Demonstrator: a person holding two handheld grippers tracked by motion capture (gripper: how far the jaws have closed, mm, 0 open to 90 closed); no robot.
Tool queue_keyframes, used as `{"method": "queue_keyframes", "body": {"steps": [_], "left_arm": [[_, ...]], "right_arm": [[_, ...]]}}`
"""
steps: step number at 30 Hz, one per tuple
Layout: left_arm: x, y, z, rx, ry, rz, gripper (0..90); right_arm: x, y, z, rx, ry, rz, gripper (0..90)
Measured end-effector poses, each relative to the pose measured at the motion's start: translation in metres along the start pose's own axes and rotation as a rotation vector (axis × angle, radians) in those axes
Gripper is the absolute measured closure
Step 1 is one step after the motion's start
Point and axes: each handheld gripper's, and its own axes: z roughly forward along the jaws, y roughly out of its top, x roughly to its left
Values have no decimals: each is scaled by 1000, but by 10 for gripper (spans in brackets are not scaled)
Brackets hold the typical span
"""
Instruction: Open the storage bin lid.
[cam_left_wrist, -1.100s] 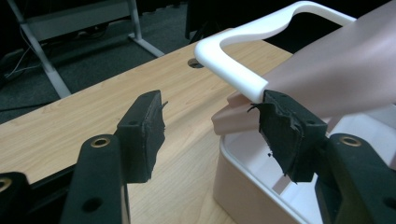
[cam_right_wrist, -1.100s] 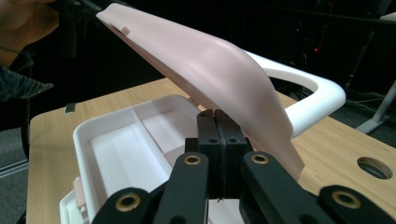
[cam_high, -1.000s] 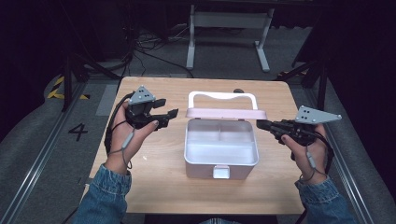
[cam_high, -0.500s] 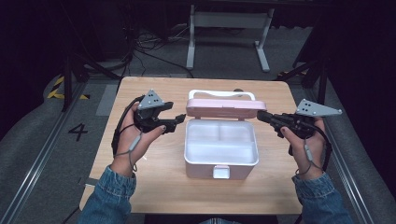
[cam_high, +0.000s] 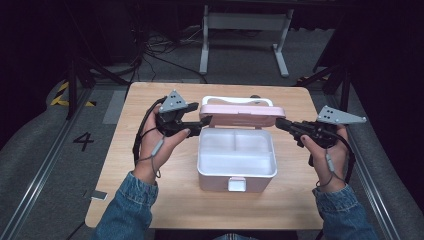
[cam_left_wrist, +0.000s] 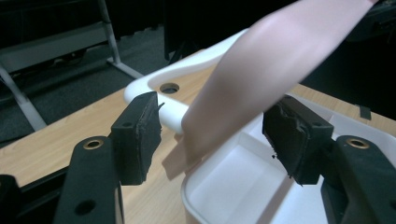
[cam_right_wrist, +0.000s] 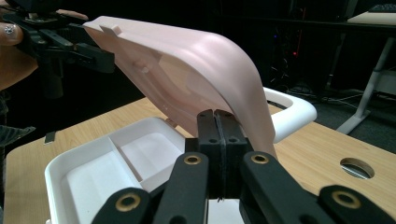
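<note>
A white lunch box (cam_high: 220, 182) stands open in the middle of the wooden table, with its pink lid (cam_high: 242, 114) tilted up at the back. My left gripper (cam_high: 202, 124) is open at the lid's left end. Its jaws have just been opening. In the left gripper view the lid (cam_left_wrist: 261, 70) passes between the pads (cam_left_wrist: 140, 135) without touching them. My right gripper (cam_high: 278, 123) is shut at the lid's right end. The right gripper view has its jaws (cam_right_wrist: 217, 121) pressed together, nothing between them, right against the lid (cam_right_wrist: 187, 70).
A white carry handle (cam_high: 235, 100) lies flat behind the box. There is a round hole (cam_right_wrist: 357, 168) in the tabletop near the right side. A white stand (cam_high: 245, 22) is on the floor beyond the table, and a small dark tag (cam_high: 98, 195) lies at the front left.
My left gripper has moved right, up to the lid's left end. The lid now shows more of its pink face. The right gripper has stayed in place.
</note>
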Motion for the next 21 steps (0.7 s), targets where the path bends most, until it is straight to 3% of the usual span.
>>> {"method": "queue_keyframes", "body": {"steps": [10, 13, 21], "left_arm": [[-7, 8, 12, -42, 7, 54, 437], [-8, 10, 12, -48, 10, 71, 564], [-7, 13, 14, -46, 17, 87, 613]], "right_arm": [[-1, 0, -1, -3, -2, 2, 900], [-1, 0, -1, -4, -3, -1, 900], [-1, -2, -6, 0, -13, 1, 900]]}}
